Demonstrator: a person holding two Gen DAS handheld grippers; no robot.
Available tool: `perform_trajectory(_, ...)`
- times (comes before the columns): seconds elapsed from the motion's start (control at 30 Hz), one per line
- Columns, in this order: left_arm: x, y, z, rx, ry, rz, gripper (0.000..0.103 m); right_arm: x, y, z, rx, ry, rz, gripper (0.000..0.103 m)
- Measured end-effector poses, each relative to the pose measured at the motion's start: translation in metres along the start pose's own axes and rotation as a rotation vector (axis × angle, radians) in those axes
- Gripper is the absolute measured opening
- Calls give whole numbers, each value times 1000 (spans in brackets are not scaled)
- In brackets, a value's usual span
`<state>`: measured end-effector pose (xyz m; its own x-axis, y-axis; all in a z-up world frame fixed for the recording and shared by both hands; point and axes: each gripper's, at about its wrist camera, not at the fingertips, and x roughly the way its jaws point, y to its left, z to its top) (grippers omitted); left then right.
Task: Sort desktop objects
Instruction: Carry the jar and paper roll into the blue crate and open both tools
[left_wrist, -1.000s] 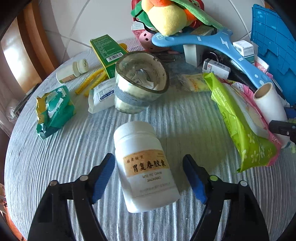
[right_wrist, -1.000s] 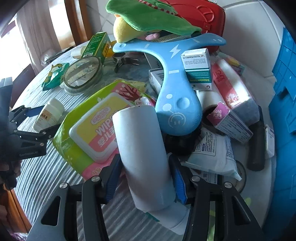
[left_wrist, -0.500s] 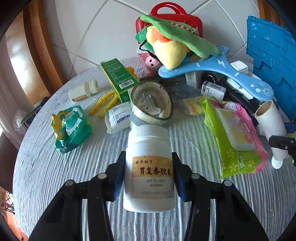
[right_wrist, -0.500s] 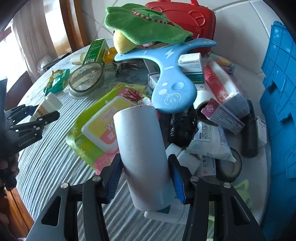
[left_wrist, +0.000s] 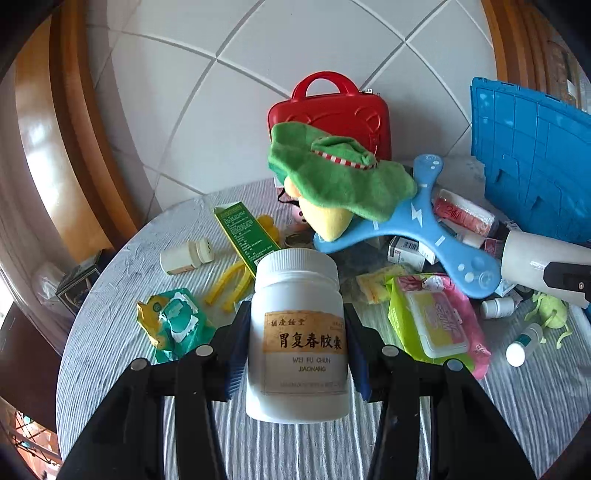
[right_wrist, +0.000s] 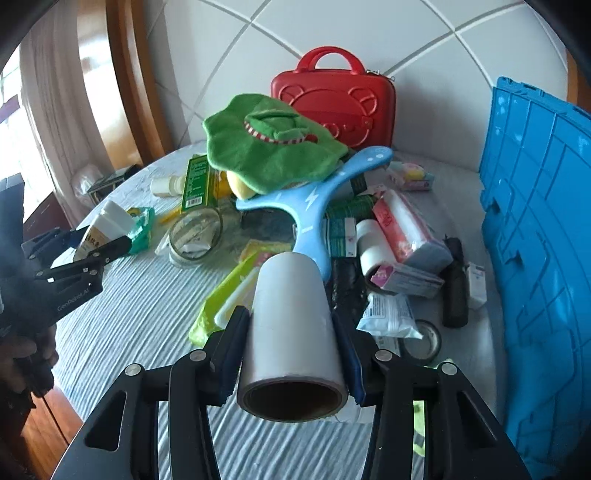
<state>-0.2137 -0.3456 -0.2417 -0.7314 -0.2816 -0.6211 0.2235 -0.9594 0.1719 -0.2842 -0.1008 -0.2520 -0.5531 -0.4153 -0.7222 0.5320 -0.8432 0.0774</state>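
A: While both loads hang above the table (left_wrist: 122, 373), where do I hold?

B: Left gripper (left_wrist: 297, 345) clamps the white medicine jar (left_wrist: 298, 332) mid-body (rigid, slick). My right gripper (right_wrist: 291, 343), jaws closing, pinches the light lint-roller refill (right_wrist: 291, 328); its hollow core may crush.

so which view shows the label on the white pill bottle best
The left wrist view: the bottle fills the centre, label facing the camera. The right wrist view shows it small at the left edge, tilted, label mostly turned away.
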Motion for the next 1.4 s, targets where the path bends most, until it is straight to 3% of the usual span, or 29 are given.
perform_trajectory(0.5, -60, -4, 63, 62, -180, -94, 46, -96, 14, 39, 65, -221, -79, 45)
perform_trajectory(0.73, -97, -26, 101, 124, -292, -159, 46, -151, 17, 49, 109, -332, -125, 45)
perform_trajectory(1.07, -158, -118, 158, 210, -435, -322, 46, -259, -15, 43, 140, -528, -284, 45)
perform_trajectory(1.2, -188, -170, 185, 227, -508, -405, 46, -307, -54, 36, 176, -567, -371, 45)
perform_trajectory(1.4, -218, -257, 221, 268, -544, -511, 46, -362, -131, 26, 266, -593, -472, 45)
